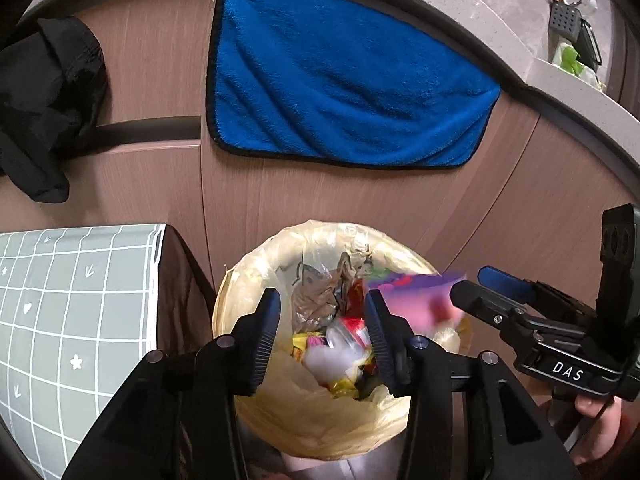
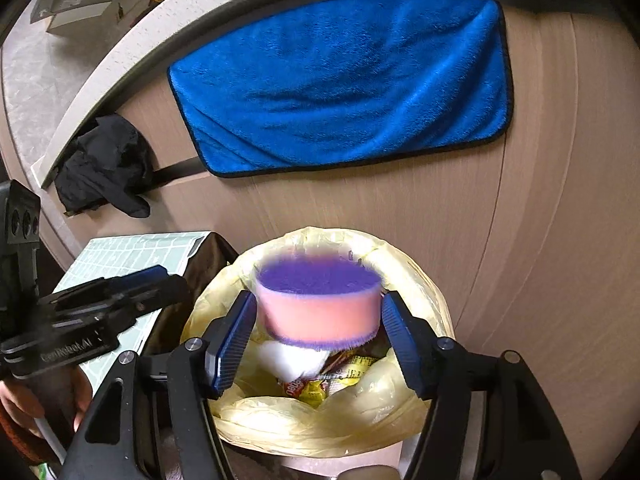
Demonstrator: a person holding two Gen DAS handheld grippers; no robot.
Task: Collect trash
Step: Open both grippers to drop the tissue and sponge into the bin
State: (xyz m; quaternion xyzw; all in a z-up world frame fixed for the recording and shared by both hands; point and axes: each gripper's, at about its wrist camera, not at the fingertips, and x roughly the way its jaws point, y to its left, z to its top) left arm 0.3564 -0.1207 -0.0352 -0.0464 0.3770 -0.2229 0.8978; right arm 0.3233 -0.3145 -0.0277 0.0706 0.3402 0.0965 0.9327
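Sponge [image 2: 318, 306]: pink body, purple faces, motion-blurred, directly above trash bin [image 2: 416, 264], between spread pads of right gripper [image 2: 316, 336]; small gaps both sides, so judged released, not pinched. Wrappers, white wad already inside bin.

Left gripper [image 1: 322, 336]: spread, empty, over bin mouth.

Step judged: drop into bin. Keep both claws wide, centred over bin; avoid snagging yellow liner [image 2: 304, 420]. Blue towel [image 2: 348, 84] hangs on cabinet behind bin; patterned box beside bin.
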